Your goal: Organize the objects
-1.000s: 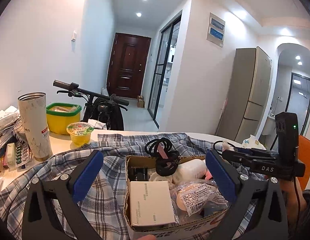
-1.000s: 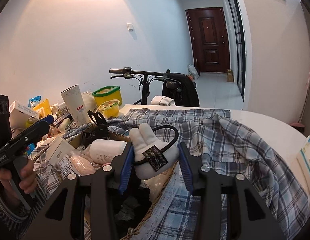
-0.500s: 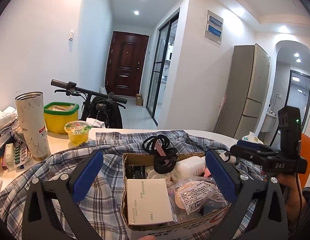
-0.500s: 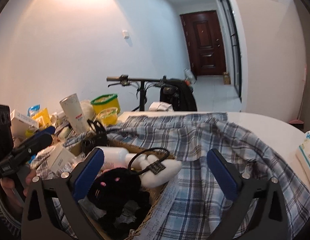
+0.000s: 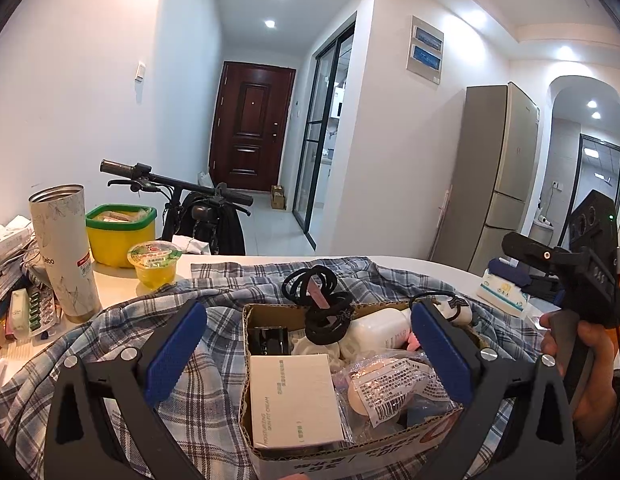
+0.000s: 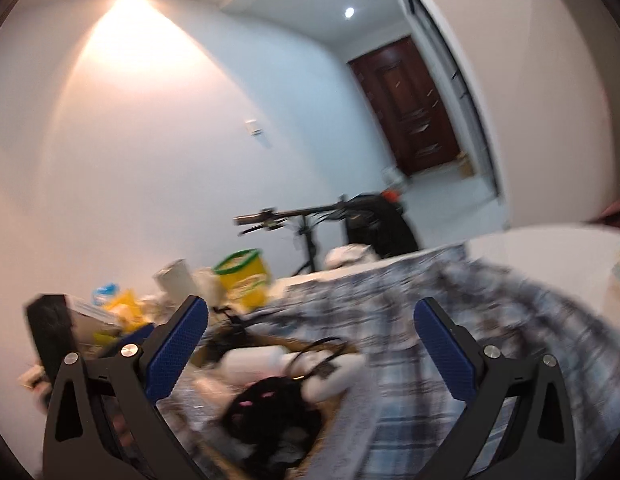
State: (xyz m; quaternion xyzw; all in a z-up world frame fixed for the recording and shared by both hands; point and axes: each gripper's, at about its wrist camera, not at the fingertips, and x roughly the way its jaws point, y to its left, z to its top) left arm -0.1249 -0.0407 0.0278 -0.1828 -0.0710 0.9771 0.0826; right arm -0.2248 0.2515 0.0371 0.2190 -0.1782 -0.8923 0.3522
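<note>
Far left of the left wrist view: a tall paper-wrapped tumbler (image 5: 65, 252), rigid and probably light, printed letters partly legible as "aboo", a red-and-white sticker too small to read; best taken around the mid-body. Just right of it, a sealed jelly cup (image 5: 154, 263), foil lid printed but unreadable, smooth-sided and likely slippery. Lower centre, a cardboard box (image 5: 269, 446) sitting on a plaid shirt (image 5: 109, 344), holding most of the task's things. Inside, left to right: a white carton (image 5: 293, 398) marked "MOISTURIZING SKIN FIT CREAM", stiff and light, easiest pinched across its short edges; a bundle of black hair ties (image 5: 322, 308) propped on the far rim, soft and springy, apt to slip from smooth pads; a white bottle (image 5: 378, 330), hard and rounded, liable to roll; a crinkly plastic packet (image 5: 394, 384) with a barcode label, text too fine to read, soft and squashable. Left gripper (image 5: 307, 354) with pads wide apart over the box, gripping nothing. In the blurred right wrist view, right gripper (image 6: 310, 354) likewise spread fully apart and empty, a white plush toy (image 6: 334, 374) lying loose in the box below, soft and very light, beside a black plush (image 6: 265, 404).
</note>
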